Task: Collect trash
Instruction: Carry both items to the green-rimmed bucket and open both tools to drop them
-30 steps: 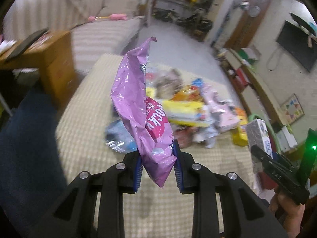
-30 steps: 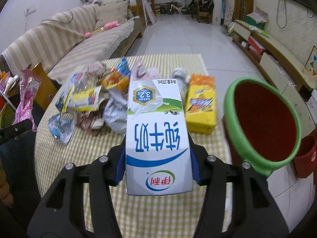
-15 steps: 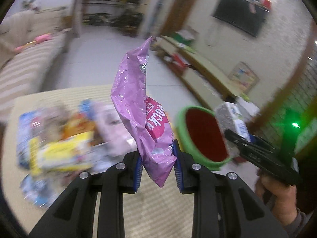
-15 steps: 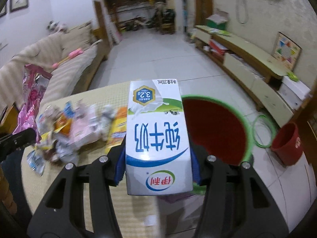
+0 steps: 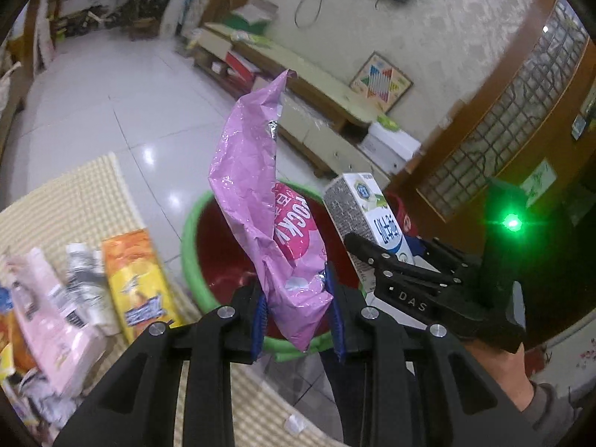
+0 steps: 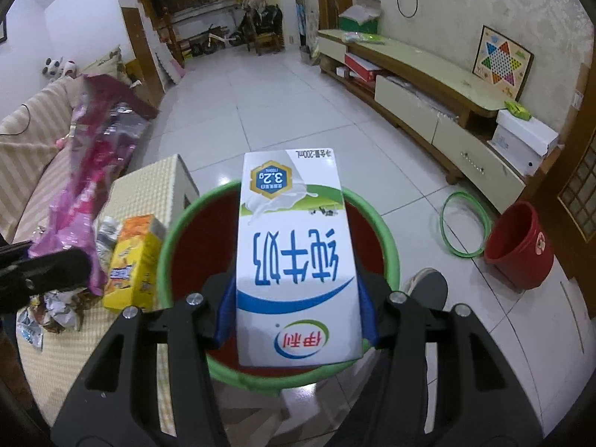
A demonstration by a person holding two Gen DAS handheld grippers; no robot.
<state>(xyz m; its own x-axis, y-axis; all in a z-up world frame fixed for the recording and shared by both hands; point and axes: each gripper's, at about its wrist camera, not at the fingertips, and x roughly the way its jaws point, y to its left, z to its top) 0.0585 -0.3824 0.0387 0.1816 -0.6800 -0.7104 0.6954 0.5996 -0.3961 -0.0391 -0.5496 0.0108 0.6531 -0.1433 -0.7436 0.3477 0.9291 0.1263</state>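
My left gripper (image 5: 298,316) is shut on a purple snack bag (image 5: 268,208), held upright over the near rim of the red bin with a green rim (image 5: 192,253). My right gripper (image 6: 294,320) is shut on a white milk carton (image 6: 294,253), held over the same bin (image 6: 167,246). The carton (image 5: 367,216) and right gripper also show at the right of the left wrist view. The purple bag shows at the left of the right wrist view (image 6: 85,186).
A table with a checked yellow cloth (image 5: 74,201) carries a pile of wrappers, with an orange-yellow pack (image 5: 134,283) and a pink pack (image 5: 52,327) nearest the bin. A red bucket (image 6: 521,249) and a green hoop (image 6: 465,223) are on the tiled floor. A low TV cabinet (image 6: 428,85) lines the right wall.
Both grippers swung right from over the table's trash pile to the bin, each still holding its item. The carton and the bag now hang over the bin.
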